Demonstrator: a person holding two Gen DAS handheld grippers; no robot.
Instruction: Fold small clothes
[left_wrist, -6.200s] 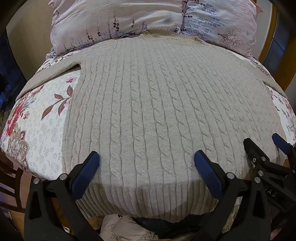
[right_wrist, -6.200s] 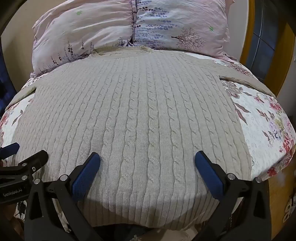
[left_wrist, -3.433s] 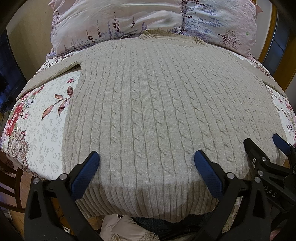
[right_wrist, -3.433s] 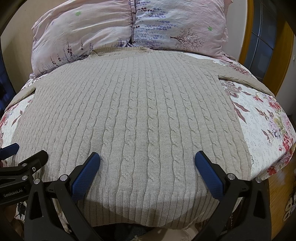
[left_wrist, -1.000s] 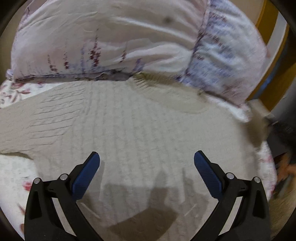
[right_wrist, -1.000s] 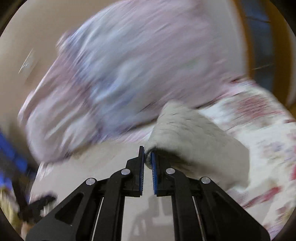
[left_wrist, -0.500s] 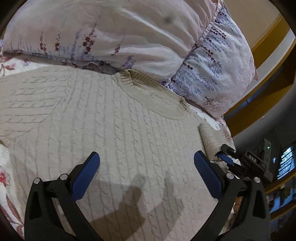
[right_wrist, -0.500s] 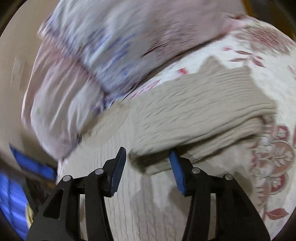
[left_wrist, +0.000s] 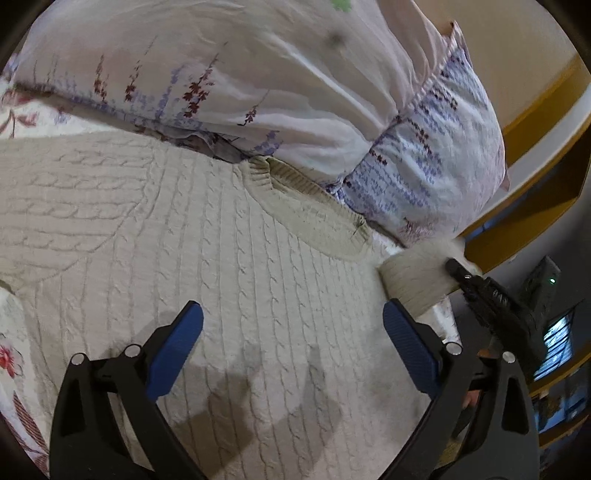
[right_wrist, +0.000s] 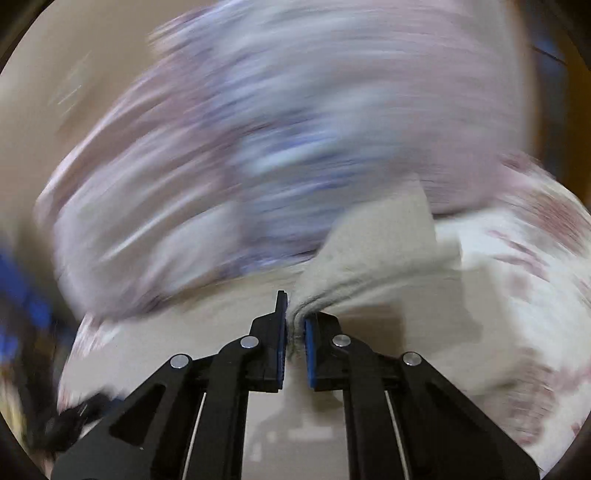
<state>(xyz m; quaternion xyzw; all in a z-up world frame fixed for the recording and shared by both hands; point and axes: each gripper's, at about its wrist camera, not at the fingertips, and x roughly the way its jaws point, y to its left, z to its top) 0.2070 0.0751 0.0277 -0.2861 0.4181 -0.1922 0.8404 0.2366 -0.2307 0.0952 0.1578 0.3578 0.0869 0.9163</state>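
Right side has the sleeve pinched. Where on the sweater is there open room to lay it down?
The flat sweater body between the neckline and the open left gripper is bare. The left shoulder panel is also free. It is crowded at the top, where the pillows overlap the neckline, and at the right edge, where the right gripper holds the sleeve.

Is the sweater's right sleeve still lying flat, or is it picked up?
Picked up. The right gripper is shut on the sleeve, whose knit bunches between the pads and rises off the bedspread. The sweater body lies spread flat.
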